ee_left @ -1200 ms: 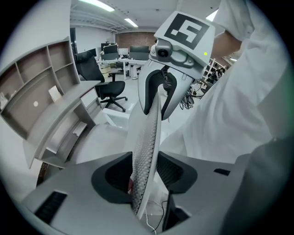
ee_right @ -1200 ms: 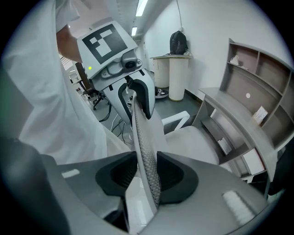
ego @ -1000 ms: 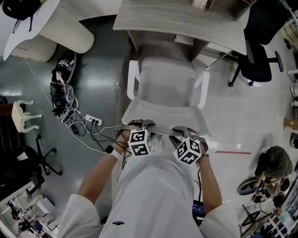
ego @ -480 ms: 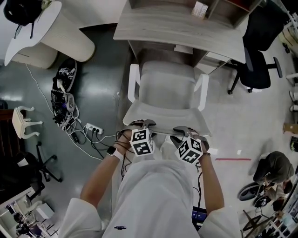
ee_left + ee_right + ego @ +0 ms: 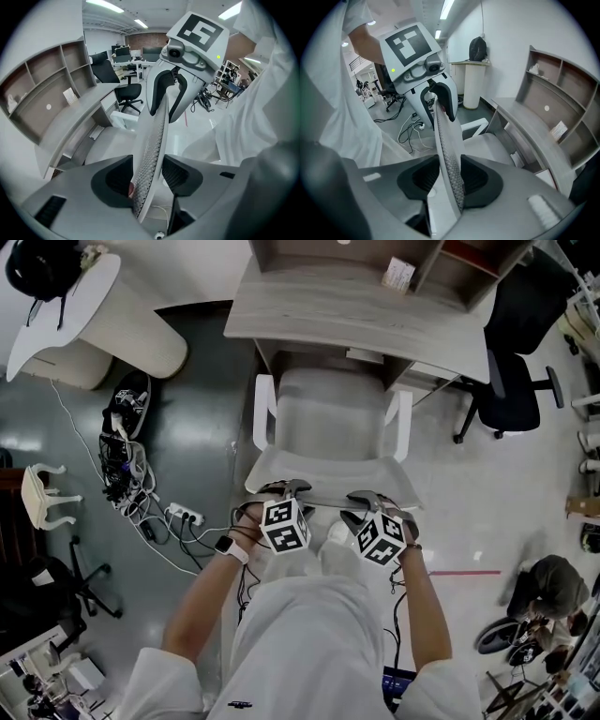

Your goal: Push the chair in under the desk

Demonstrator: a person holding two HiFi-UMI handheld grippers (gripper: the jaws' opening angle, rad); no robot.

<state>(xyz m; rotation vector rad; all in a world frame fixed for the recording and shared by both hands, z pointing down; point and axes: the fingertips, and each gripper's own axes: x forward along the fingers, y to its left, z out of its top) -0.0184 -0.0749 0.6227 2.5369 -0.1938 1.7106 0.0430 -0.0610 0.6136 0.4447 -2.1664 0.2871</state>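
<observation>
a: what's hidden from you?
b: the chair base is out of sight under its seat. my own torso covers the floor behind it. the front of the seat sits right at the near edge of the desk, and the backrest is on my side.
a: claws?
b: left gripper and right gripper each clamp the top of the backrest, pads on the mesh. both jaws have just been opening a little, mesh between them.
a: storage?
b: shelf unit on the desk. a lower compartment holds a small card, leaning. an upper one holds something pale, can't make it out.
</observation>
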